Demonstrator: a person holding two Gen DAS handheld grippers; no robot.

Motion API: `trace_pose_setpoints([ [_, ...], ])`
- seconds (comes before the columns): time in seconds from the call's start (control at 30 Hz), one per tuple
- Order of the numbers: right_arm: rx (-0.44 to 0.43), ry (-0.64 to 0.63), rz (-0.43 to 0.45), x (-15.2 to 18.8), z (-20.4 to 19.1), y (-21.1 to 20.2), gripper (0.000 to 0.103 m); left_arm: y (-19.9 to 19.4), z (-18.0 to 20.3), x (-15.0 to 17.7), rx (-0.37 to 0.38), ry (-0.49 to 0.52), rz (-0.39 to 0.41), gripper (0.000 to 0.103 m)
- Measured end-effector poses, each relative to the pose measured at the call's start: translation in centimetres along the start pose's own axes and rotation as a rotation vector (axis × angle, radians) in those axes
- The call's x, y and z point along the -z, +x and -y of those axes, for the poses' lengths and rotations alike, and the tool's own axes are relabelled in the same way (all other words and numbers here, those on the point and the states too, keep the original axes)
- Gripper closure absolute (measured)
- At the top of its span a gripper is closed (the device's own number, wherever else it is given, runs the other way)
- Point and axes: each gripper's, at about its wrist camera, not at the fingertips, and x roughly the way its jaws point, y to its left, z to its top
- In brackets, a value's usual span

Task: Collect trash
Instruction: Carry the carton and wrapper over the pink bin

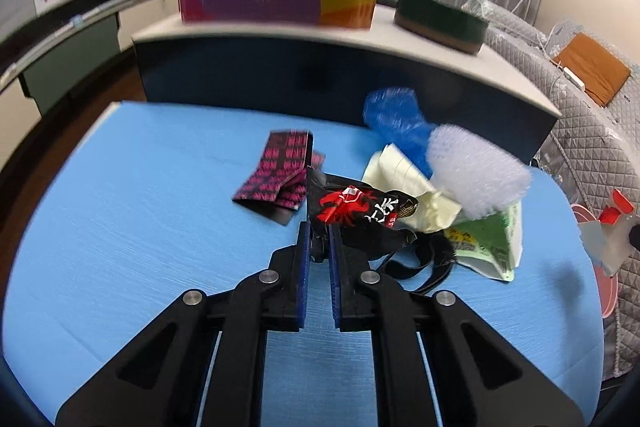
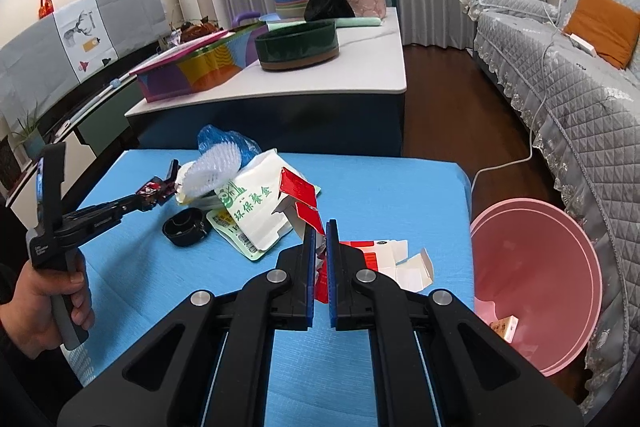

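Left gripper point(image 1: 319, 239): jaws drawn nearly together on the near edge of the black snack wrapper point(image 1: 360, 213); the wrapper's crab-printed face fans out beyond the fingertips, above the blue table cover point(image 1: 120, 227).
Right gripper point(image 2: 320, 239): jaws pinched on the red-and-white carton point(image 2: 300, 201); the carton is torn open, one flap standing up past the tips.
Left hand point(image 2: 44, 303): seen from the right wrist view, wrapped round the handle of its gripper at the table's left edge.
Trash pile: white bubble wrap point(image 1: 476, 175), blue plastic bag point(image 1: 394, 119) and cream paper point(image 1: 404, 183) lie heaped together at the far right of the cover; the pink-patterned flat box point(image 1: 280, 171) lies just beside the wrapper; a black strap point(image 2: 186, 221) lies beside the green-printed pouch point(image 2: 250, 205).
Bin: pink bucket point(image 2: 560, 291) stands on the floor just off the table's right edge; a small box already lies inside.
Handling, wrapper: judged light, thin, limp and slick; an edge pinch holds it but it may slide out under a quick swing.
Handling, carton: judged light, stiffer card, creased and weak at the tears; take hold on a doubled panel, not a loose flap.
Handling, bubble wrap: judged bulky, springy, nearly weightless; grip deep into a fold.
Risk: trailing pieces may snag neighbouring trash when lifted.
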Motion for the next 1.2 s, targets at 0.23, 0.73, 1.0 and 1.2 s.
trace_pose_setpoints([
  [0.23,0.004,0.004,0.046,-0.4,0.1,-2.1,0.098,-3.5,1.1,-0.3,0.025,0.01,0.08,0.094],
  [0.73,0.112,-0.001,0.183,-1.2,1.7,-9.3,0.098,-7.4,9.3,-0.1,0.186,0.112,0.134,0.094],
  [1.0,0.187,0.082,0.2,0.0,6.6,-11.5,0.098,-7.7,15.8,0.4,0.265,0.191,0.129,0.094],
  [1.2,0.254,0.138,0.21,-0.7,9.6,-12.5,0.098,-7.6,19.5,0.1,0.305,0.232,0.125,0.094],
])
